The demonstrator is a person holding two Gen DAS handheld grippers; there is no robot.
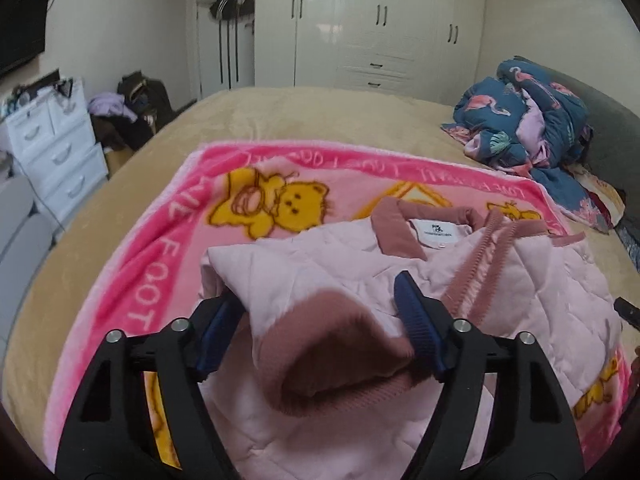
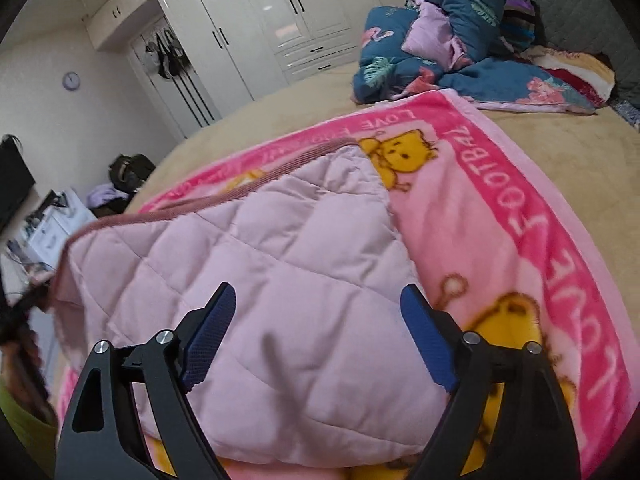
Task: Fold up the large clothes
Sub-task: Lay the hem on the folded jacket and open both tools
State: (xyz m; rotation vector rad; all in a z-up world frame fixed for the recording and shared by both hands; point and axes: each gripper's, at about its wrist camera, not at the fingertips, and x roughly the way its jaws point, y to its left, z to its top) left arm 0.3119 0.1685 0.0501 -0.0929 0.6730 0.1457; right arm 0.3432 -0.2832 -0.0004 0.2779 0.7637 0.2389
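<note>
Now: left claw [image 1: 316, 320] open, tilted down over jacket cuff [image 1: 332, 356] | right claw [image 2: 318, 328] open above jacket [image 2: 248, 248]

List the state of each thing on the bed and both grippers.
Jacket: lying on the blanket, sleeve folded across it.
Blanket: spread flat on the bed.
Quilt: bunched up in a heap.
Left hand-held gripper: open, cuff between its jaws.
Right hand-held gripper: open over the jacket.

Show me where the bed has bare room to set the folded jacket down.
Bare tan bedspread lies between the pink blanket and the wardrobe, and along the blanket's left edge. The corner holding the blue flamingo quilt is crowded.
</note>
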